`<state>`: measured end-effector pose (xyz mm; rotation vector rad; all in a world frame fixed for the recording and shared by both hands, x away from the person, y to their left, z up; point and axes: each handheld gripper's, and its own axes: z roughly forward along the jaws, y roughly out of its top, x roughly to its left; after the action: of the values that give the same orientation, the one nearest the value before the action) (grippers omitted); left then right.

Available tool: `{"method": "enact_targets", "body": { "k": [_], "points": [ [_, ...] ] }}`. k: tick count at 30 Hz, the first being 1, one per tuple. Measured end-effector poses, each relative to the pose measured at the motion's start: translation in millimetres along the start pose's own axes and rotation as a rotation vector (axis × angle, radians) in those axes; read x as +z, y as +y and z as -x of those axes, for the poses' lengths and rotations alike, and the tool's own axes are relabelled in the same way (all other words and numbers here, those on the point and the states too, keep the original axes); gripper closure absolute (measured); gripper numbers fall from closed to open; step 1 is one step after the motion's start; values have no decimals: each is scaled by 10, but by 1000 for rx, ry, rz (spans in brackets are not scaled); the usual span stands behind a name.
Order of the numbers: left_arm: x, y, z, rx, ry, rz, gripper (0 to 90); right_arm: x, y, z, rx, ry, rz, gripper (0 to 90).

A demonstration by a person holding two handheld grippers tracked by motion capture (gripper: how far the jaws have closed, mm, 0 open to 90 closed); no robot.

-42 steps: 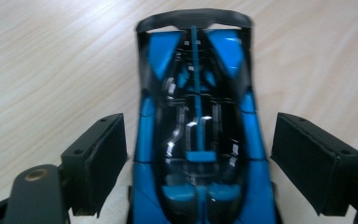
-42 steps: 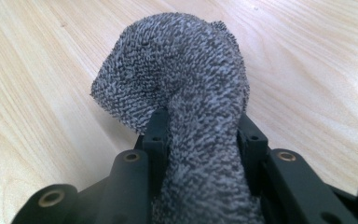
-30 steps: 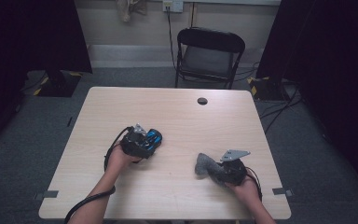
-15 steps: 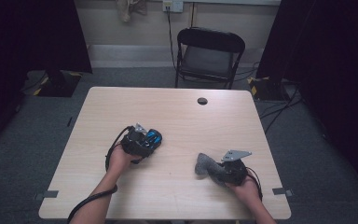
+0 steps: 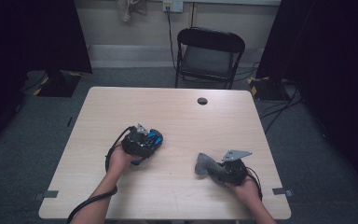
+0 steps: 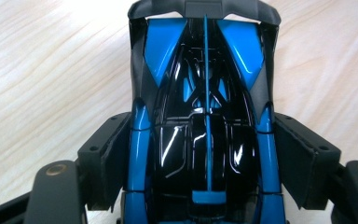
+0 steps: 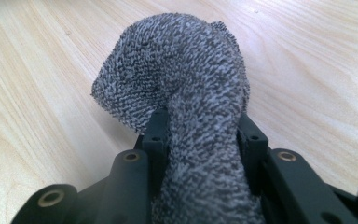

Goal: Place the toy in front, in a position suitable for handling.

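A blue and black toy car (image 6: 205, 116) lies on the wooden table (image 5: 186, 116), left of centre, and also shows in the high view (image 5: 154, 138). My left gripper (image 6: 205, 158) straddles it. The jaws have just been closing, and both pads (image 6: 105, 158) now press on the car's sides. Near the right front of the table, my right gripper (image 5: 217, 169) is shut on a grey terry cloth (image 5: 205, 164). The bunched cloth (image 7: 177, 65) bulges out ahead of the right gripper (image 7: 203, 126) and rests on the wood.
A small black round cap (image 5: 202, 101) sits in the tabletop near its far edge. A black folding chair (image 5: 209, 51) stands behind the table. Cables trail from both grippers toward the front edge. Dark curtains hang on both sides.
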<state>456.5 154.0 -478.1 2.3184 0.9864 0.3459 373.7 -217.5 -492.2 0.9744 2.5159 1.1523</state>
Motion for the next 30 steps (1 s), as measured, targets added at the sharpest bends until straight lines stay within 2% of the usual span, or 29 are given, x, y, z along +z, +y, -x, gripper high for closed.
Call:
{"method": "enact_targets", "body": {
  "k": [1,3,5,11,19,20,24,26,28,29,30],
  "points": [
    [-19,47,33,18,-8,3,265,1,-1,2,0,1,1,643],
    [-18,75,50,19,-11,-3,275,1,-2,3,1,2,3,643],
    [12,113,88,28,-3,-28,275,1,-4,5,3,3,4,643],
    [40,126,108,32,3,-29,276,1,-5,4,2,2,5,642],
    [68,108,101,28,3,-27,274,1,-7,3,3,2,7,640],
    [72,102,97,9,3,-21,274,1,-8,3,3,2,7,639],
    [74,56,106,14,25,12,251,0,-13,0,7,3,10,634],
    [80,38,101,12,34,-6,181,0,-14,0,8,3,11,634],
    [72,30,104,22,40,-3,179,0,-15,-1,8,3,11,634],
    [68,14,111,23,23,-14,183,0,-15,-1,9,3,11,633],
    [69,4,116,32,38,-27,187,0,-15,-2,8,3,11,633]
  ]
}}
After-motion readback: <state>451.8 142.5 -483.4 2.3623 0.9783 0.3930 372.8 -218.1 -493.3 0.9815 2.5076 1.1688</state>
